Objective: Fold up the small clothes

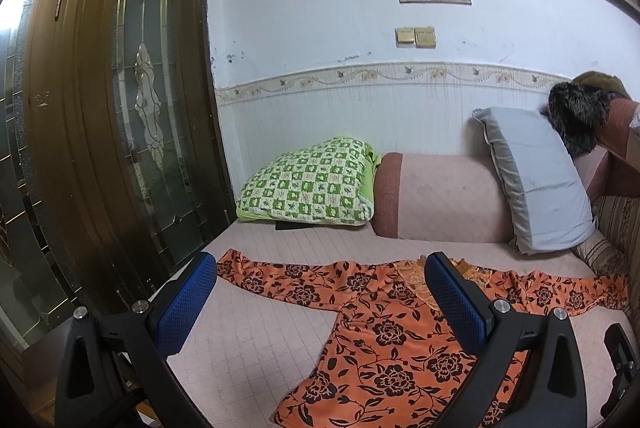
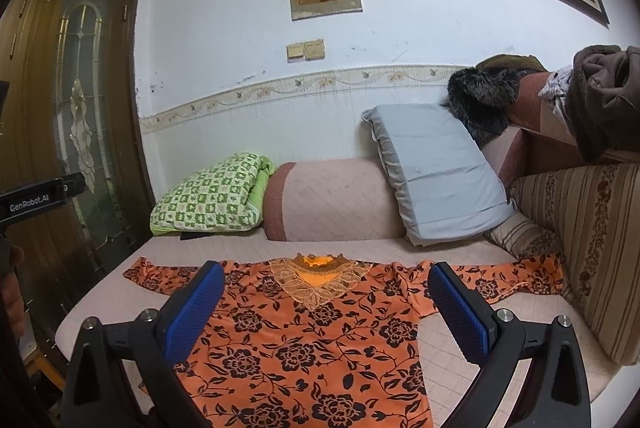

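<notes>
An orange blouse with black flowers (image 1: pixel 384 340) lies spread flat on the pink sofa seat (image 1: pixel 248 344), sleeves stretched left and right. It also shows in the right wrist view (image 2: pixel 320 348), with a gold lace collar (image 2: pixel 318 280) at the far side. My left gripper (image 1: pixel 320 292) is open and empty, held above the blouse's left half. My right gripper (image 2: pixel 326 294) is open and empty, held above the middle of the blouse. Both have blue pads.
A green checked pillow (image 1: pixel 308 183), a pink bolster (image 1: pixel 440 195) and a grey pillow (image 1: pixel 536 179) lean against the white wall. A dark wooden door (image 1: pixel 116 115) stands at the left. A striped sofa back (image 2: pixel 588 248) with a brown jacket (image 2: pixel 604 99) rises at the right.
</notes>
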The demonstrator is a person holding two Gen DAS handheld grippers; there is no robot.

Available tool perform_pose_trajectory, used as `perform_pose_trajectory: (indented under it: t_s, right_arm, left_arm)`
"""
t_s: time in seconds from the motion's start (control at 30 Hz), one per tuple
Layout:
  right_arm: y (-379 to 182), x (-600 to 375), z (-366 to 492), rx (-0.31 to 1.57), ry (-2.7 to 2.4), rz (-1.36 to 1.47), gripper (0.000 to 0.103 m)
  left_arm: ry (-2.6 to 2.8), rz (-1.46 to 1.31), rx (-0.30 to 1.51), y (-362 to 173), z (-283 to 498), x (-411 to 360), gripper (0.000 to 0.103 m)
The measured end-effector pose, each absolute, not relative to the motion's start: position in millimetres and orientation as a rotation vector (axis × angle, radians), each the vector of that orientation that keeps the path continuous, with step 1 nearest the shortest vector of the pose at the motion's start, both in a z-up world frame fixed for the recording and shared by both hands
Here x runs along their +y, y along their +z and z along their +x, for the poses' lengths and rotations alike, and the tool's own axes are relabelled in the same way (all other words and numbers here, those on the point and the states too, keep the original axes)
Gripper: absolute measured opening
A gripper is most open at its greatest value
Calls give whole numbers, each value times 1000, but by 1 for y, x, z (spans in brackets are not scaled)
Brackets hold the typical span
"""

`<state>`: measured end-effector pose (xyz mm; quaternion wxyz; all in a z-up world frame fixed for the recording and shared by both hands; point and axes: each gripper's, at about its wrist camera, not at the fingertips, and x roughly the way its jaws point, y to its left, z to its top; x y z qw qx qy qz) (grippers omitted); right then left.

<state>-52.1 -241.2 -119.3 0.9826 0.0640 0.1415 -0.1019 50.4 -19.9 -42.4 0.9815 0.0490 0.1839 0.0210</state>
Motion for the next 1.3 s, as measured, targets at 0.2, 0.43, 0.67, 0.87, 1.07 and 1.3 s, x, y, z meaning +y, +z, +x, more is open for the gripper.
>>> perform_pose_trajectory:
  t_s: [0.2, 0.43, 0.67, 0.87, 1.07, 1.3]
  right_arm:
    - [-142, -271, -31, 337, -257, 153, 102]
    - [-183, -335, 4, 433, -362, 220, 102]
    - [-228, -432, 29, 540, -516, 287, 102]
    - [-274, -566, 18, 604, -636, 552, 102]
    - [-336, -686, 11, 515, -630, 993, 102]
    - [-404, -745, 41, 320, -599, 1383, 90]
  left_arm:
    - [29, 132, 426, -66, 84, -41, 103]
    - [-5, 176, 513, -109, 142, -80, 103]
    - [-67, 177, 641, -173, 215, -134, 103]
    - [-186, 141, 875, -268, 274, -185, 103]
    - [-202, 206, 983, -339, 293, -202, 103]
    - [-154, 220, 967, -351, 307, -182, 103]
